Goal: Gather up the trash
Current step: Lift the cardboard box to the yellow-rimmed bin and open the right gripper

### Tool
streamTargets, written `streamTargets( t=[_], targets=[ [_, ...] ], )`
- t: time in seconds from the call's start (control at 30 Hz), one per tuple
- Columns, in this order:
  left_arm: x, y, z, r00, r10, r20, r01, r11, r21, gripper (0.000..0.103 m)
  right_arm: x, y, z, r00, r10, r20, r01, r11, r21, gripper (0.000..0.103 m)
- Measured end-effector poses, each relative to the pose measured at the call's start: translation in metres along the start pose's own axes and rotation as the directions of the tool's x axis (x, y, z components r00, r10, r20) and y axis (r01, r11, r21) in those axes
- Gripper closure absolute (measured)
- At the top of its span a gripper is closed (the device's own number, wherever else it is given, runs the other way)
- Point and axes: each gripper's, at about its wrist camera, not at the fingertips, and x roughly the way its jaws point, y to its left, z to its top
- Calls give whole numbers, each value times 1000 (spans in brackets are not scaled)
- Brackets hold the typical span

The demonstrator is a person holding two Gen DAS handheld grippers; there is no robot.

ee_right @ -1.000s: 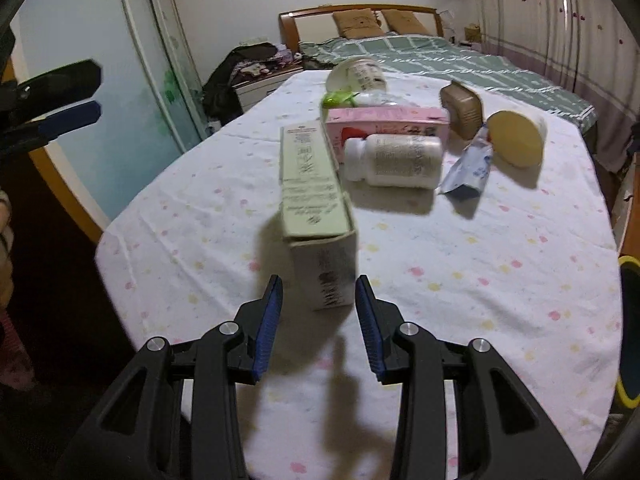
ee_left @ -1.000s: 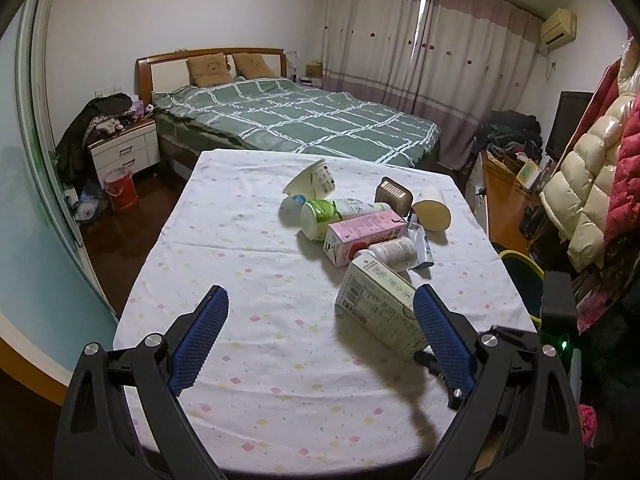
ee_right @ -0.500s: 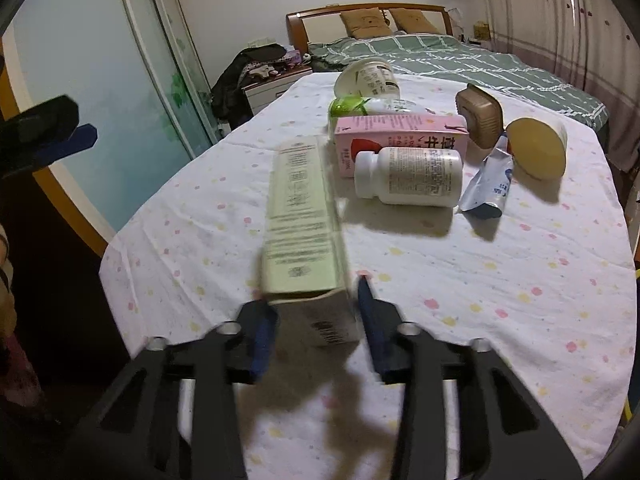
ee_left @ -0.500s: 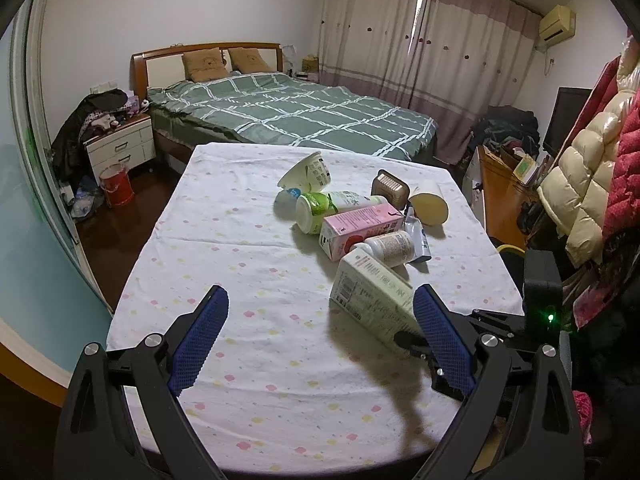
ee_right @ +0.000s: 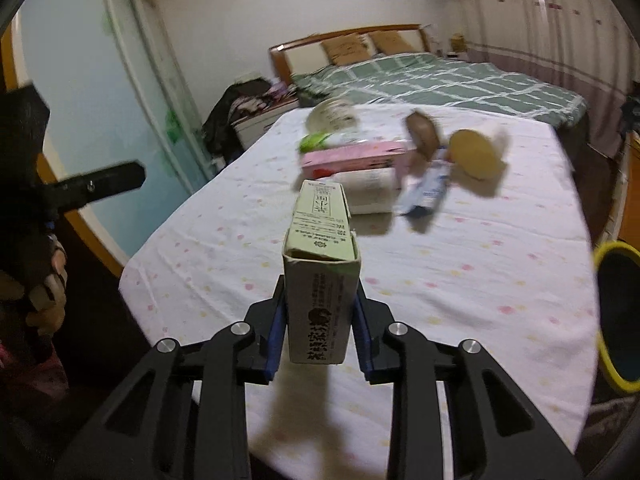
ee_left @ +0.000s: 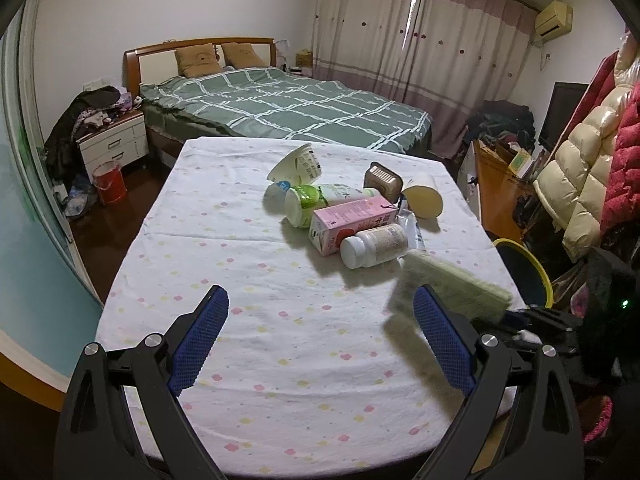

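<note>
My right gripper point(ee_right: 320, 330) is shut on a long pale green carton point(ee_right: 320, 280) and holds it lifted off the table; the carton shows blurred in the left wrist view point(ee_left: 452, 288). My left gripper point(ee_left: 320, 342) is open and empty over the near part of the table point(ee_left: 248, 264). More trash lies in a pile: a white pill bottle point(ee_left: 374, 246), a pink carton point(ee_left: 352, 222), a green-labelled bottle point(ee_left: 316, 202), a white cup point(ee_left: 296, 164), a brown tub point(ee_left: 382, 178) and a yellow-lidded cup point(ee_left: 424, 200).
A yellow-rimmed bin point(ee_left: 528, 276) stands off the table's right edge, also in the right wrist view point(ee_right: 618, 320). A bed point(ee_left: 280, 108) lies beyond the table. A wooden desk point(ee_left: 496, 188) and hanging coats point(ee_left: 580, 172) are at the right.
My right gripper closed on the green carton and lifted it off the table toward the right. The left gripper stayed open and drew back slightly.
</note>
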Motion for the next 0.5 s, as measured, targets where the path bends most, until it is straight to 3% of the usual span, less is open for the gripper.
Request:
streamTargets(
  t=[0.17,0.27,0.33,0.5],
  targets=[
    [9,-8,-1,1000,-17,-6,17,1000,14,11,-39,-45,-4,992,-113,62,106,990,95,75],
    [18,-16,-1,999,-30,-22,31,999,24,11,-60,-77,-5,976,-199,90,183,970,161,75],
    [24,-22,0,999,-41,-32,42,998,36,11,-71,-98,-7,960,-263,98,239,949,206,75],
    [34,-33,0,997,-57,-45,60,996,60,11,-77,-163,-11,892,-448,61,408,855,319,75]
  ],
)
